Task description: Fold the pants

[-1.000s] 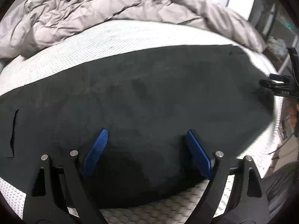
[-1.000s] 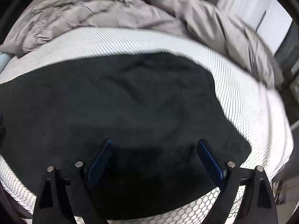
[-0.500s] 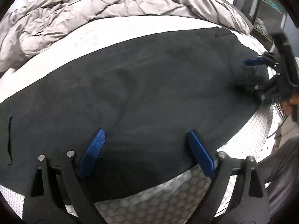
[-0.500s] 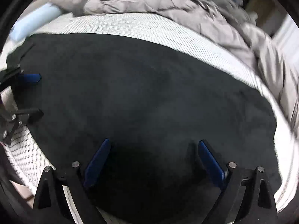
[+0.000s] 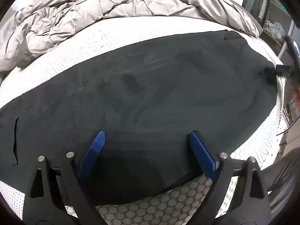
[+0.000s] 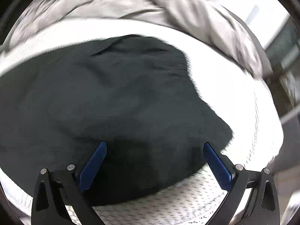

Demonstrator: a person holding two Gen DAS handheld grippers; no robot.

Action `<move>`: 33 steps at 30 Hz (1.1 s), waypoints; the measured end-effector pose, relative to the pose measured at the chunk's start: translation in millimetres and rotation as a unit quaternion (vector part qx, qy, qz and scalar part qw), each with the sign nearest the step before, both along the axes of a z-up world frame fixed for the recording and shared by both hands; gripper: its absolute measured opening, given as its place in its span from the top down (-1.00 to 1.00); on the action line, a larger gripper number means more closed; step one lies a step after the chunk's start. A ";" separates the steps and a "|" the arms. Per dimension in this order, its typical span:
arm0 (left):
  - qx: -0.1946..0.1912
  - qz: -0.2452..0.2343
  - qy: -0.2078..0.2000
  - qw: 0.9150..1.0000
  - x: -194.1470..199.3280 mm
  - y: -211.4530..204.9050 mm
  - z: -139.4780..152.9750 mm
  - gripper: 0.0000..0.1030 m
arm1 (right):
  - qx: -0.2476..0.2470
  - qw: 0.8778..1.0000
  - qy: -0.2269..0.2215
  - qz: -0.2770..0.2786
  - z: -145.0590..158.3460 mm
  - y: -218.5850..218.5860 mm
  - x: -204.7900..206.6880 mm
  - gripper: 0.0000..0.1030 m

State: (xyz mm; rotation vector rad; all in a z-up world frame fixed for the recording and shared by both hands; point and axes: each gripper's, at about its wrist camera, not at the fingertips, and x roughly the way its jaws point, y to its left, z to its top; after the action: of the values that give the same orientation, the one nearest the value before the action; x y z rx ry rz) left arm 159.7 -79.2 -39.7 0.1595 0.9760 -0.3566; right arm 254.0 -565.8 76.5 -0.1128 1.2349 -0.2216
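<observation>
R gripper [image 6: 153, 161] swung back since 0.5 s ago, view blurred, now over one end of the pants [image 5: 150, 97]; L gripper [image 5: 146, 150] barely shifted. Both released, jaws wide, nothing held. Pants flat on mattress [image 5: 112, 35], no fold yet. Near edge close to bed edge; duvet [image 5: 93, 9] behind, bare mattress strip between for folding.
</observation>
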 end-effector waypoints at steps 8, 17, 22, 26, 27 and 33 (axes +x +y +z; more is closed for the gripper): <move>-0.057 -0.003 -0.040 0.998 0.1 -30.7 15.3 -0.82 | 0.286 0.943 -0.058 -0.160 4.9 -85.0 -36.1 -0.98; -0.012 -0.067 -0.012 0.998 -4.9 -78.9 -8.9 -0.99 | 0.318 0.930 -0.103 -0.153 -37.2 -81.5 5.9 0.01; -0.026 -0.043 -0.014 0.999 7.2 -46.4 4.9 -0.98 | 0.258 0.951 -0.141 -0.097 -5.1 -56.6 19.9 0.53; -0.050 0.021 -0.018 0.998 24.3 0.8 15.6 -0.98 | 0.237 0.953 -0.188 0.035 54.1 40.4 23.3 0.57; -0.054 0.034 -0.018 0.998 28.0 13.6 18.3 -0.98 | 0.236 0.949 -0.195 0.071 64.9 68.9 22.6 0.57; -0.059 0.140 -0.045 0.987 39.1 113.7 37.2 -0.98 | 0.323 0.882 -0.114 0.324 68.5 254.3 3.8 -0.07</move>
State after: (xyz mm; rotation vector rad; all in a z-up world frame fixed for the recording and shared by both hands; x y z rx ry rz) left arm 198.8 34.4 -2.5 -0.0685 0.8723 -0.1462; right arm 257.8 -311.5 145.0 0.0836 0.9194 0.7445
